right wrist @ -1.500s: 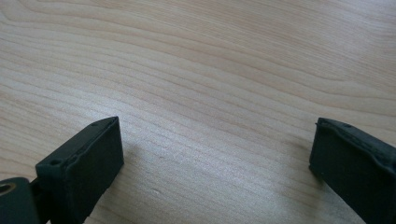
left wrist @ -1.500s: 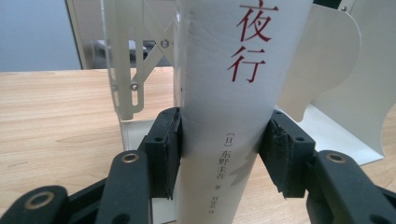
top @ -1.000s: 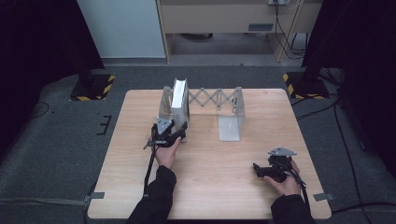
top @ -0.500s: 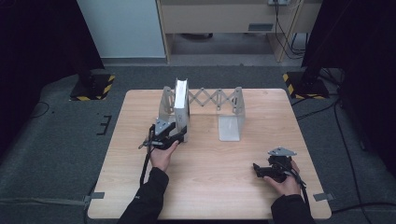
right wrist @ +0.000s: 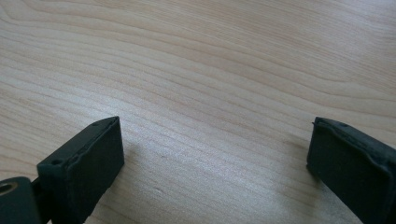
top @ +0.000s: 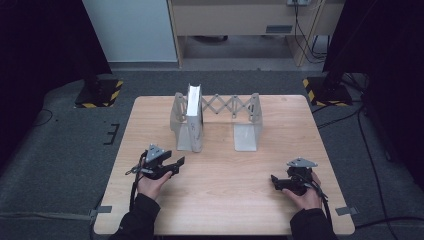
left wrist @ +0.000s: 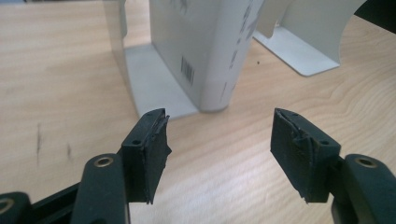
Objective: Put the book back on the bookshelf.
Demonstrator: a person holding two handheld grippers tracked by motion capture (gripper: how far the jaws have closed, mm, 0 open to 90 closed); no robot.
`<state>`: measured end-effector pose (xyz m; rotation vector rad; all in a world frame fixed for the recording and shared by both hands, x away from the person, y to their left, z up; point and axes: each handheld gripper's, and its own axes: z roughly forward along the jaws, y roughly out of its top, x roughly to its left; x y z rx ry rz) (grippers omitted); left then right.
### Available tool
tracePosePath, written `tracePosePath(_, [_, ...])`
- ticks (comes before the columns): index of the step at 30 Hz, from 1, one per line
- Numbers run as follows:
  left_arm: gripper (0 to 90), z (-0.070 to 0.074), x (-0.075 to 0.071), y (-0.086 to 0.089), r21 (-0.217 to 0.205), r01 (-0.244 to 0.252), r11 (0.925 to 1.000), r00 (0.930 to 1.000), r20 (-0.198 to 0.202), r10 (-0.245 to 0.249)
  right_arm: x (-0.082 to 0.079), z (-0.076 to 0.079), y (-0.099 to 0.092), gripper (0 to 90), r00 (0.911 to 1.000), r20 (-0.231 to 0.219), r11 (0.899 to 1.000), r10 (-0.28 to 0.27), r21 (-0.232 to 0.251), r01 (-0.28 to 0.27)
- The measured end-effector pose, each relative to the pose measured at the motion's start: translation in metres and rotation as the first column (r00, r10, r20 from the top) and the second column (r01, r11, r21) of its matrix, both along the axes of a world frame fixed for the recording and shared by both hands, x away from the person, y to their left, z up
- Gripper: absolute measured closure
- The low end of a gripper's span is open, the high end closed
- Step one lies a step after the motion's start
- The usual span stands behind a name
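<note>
Book stands upright in the left bay of the expandable metal rack, at approx. 1 o'clock from the left gripper, near but apart. Jaws have just been opening, nothing betw. them. L hand is the nearer; right gripper rests well apart at the table's 5 o'clock, jaws spread wide, empty. In the left gripper view the book is pale grey, barcode on cover, spine text vertical, long axis up-down, spine facing the jaws.
</note>
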<state>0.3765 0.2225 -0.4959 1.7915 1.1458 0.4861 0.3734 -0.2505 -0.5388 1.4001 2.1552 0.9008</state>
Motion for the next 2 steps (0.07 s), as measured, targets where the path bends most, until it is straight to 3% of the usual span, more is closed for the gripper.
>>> tracePosePath(2, [35.3, -0.0052, -0.0036, 0.0055, 0.008, -0.001, 1.0000, 0.9999, -0.010, 0.001, -0.0005, -0.0001, 0.0001, 6.0, 1.0000, 0.006, 1.000, 0.002, -0.001, -0.002])
